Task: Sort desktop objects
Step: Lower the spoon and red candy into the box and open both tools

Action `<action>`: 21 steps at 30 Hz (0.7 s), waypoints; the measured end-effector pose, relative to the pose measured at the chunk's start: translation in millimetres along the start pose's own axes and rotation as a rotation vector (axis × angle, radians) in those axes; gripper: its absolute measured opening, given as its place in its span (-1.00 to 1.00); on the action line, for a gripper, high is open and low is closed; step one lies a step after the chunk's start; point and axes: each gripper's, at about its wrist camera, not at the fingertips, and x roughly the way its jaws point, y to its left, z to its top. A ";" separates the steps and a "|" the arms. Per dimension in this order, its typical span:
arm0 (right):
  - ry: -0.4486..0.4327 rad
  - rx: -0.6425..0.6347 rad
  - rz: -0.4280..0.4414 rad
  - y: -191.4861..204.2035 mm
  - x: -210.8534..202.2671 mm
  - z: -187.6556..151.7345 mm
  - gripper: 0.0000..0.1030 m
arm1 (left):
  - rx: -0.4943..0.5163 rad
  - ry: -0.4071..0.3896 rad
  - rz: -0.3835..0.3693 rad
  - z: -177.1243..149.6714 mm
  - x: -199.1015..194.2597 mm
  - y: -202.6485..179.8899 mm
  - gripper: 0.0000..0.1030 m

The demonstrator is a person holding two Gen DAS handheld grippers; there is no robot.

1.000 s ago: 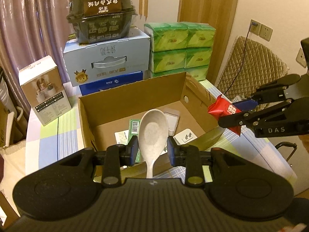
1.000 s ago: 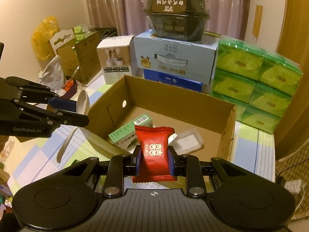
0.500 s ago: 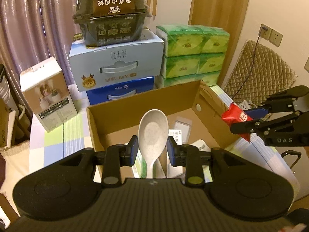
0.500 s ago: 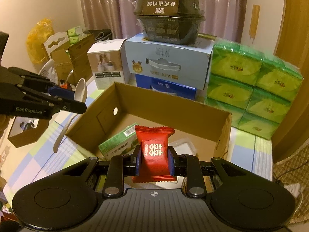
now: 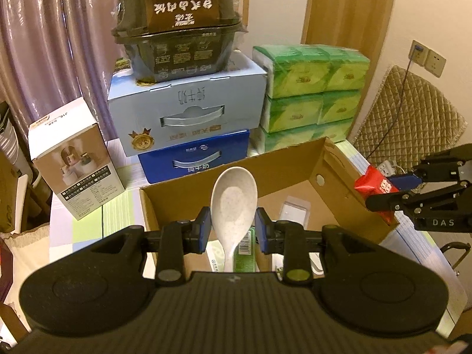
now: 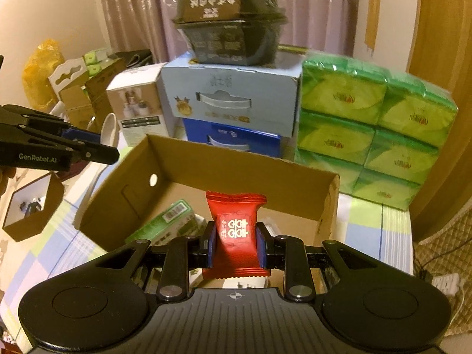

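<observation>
Although both loads look light, they ask for different handling. Nearest the right wrist camera, the right claw (image 6: 235,243) is pressed together on a small red foil sachet with white characters (image 6: 235,230), pinched across its middle with the crimped ends free; it seems soft and crinkly, so a slack grip could let the slick foil slide. Toward ten o'clock in that view, the left claw (image 5: 233,228) pinches a pale speckled plastic spoon (image 5: 233,206) low on its bowl, just above the neck, bowl upward, handle hanging below. It looks stiff and smooth, likely to pivot, so the neck is the sounder hold. Beyond, at twelve o'clock, the open brown cardboard box (image 6: 327,206) on the checked table (image 6: 368,224) holds a green carton (image 6: 171,221). Farther back stand stacked green tissue packs (image 6: 374,129).
</observation>
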 end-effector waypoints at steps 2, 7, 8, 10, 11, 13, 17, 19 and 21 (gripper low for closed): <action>0.001 0.007 -0.005 -3.4 4.8 -1.5 -0.53 | -0.010 0.002 0.006 0.3 6.7 4.4 -0.49; 0.001 0.022 -0.016 -10.0 14.7 -4.6 -0.53 | -0.025 0.010 0.025 -2.0 22.1 13.6 -0.49; 0.003 0.023 -0.016 -10.9 16.4 -5.0 -0.53 | -0.031 0.014 0.026 -2.8 25.4 15.5 -0.49; 0.008 0.026 -0.016 -12.9 20.2 -5.7 -0.53 | -0.042 0.019 0.028 -4.8 31.4 18.2 -0.48; 0.010 0.028 -0.018 -13.7 21.9 -6.0 -0.53 | -0.049 0.023 0.027 -5.8 34.9 19.5 -0.48; 0.013 0.031 -0.018 -15.1 24.3 -7.3 -0.53 | -0.058 0.035 0.034 -7.9 41.7 21.4 -0.46; 0.017 0.035 -0.018 -16.3 27.7 -8.9 -0.53 | -0.058 0.041 0.061 -14.0 49.0 23.9 -0.28; 0.016 0.037 -0.021 -16.8 29.0 -9.0 -0.53 | -0.051 0.040 0.069 -17.2 48.3 23.7 -0.28; 0.015 0.044 -0.025 -17.9 30.4 -9.2 -0.53 | -0.047 0.036 0.064 -20.7 45.8 23.7 -0.28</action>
